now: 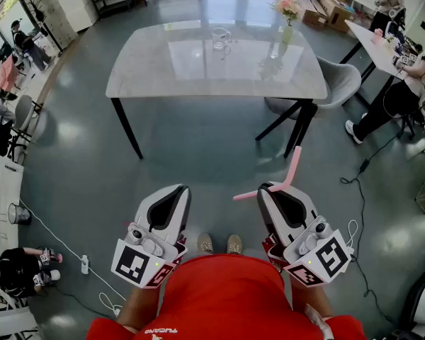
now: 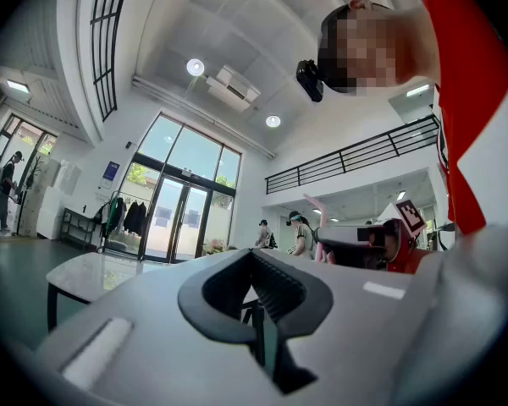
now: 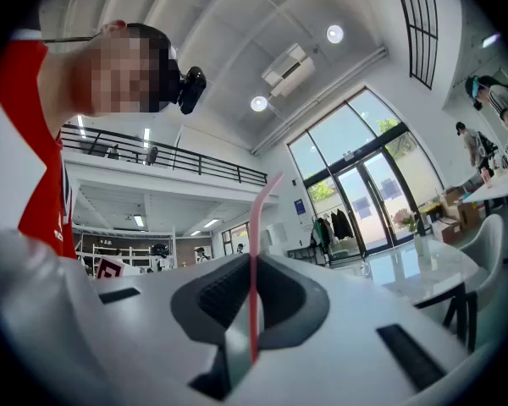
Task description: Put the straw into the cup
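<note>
Grey polished floor fills a wide hall, and the person stands well back from the only table [image 1: 149, 69] that matters here. By my reading the carry is in hand: the pink straw [image 1: 291, 167] is already picked up but not yet brought to the cup [image 1: 221, 38].

The straw is pinched across its straight part by the right gripper [image 1: 269, 188], whose jaws are pressed onto it. One length rises above the jaws and leans away, and the other end sticks out sideways toward the left gripper [image 1: 180, 190]. That gripper's jaws are pressed together with nothing between them.

The clear cup stands near the table's far edge, about midway along it, with a vase of flowers [image 1: 288, 20] toward the far right corner. Next, the person would need to walk up to the table and hold the straw upright over the cup's mouth.
</note>
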`<action>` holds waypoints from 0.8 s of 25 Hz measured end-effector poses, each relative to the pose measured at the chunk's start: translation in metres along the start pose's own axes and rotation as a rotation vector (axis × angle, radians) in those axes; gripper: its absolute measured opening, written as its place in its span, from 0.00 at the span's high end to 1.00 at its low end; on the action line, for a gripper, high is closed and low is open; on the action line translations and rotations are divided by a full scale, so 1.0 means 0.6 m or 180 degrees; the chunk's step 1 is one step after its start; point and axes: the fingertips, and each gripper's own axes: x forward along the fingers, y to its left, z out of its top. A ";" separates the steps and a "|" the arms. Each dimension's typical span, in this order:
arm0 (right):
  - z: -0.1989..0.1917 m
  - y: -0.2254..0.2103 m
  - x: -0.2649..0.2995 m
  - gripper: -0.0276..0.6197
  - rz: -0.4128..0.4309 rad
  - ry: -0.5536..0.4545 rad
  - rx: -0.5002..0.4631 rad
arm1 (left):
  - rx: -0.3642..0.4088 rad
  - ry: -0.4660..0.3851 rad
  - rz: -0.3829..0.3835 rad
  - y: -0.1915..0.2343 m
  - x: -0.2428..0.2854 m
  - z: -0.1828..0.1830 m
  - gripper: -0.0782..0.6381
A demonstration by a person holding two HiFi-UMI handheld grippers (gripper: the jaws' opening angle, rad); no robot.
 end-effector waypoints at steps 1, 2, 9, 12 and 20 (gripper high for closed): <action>0.002 -0.002 0.000 0.93 0.0001 -0.0005 0.0000 | 0.0002 0.0000 -0.0002 -0.001 0.002 0.001 0.88; 0.004 -0.003 0.000 0.93 0.0001 -0.0010 0.0000 | 0.0003 0.0000 -0.0003 -0.002 0.003 0.002 0.88; 0.008 -0.013 -0.004 0.93 0.0024 -0.0026 0.0005 | 0.0018 0.0007 0.0005 -0.010 0.012 -0.001 0.88; 0.007 -0.020 -0.004 0.93 0.0033 -0.0042 0.0065 | 0.0024 0.0020 0.0011 -0.011 0.016 -0.004 0.88; 0.025 -0.039 -0.006 0.93 0.0057 -0.0137 0.0133 | 0.0030 0.0010 0.0040 -0.017 0.033 -0.002 0.88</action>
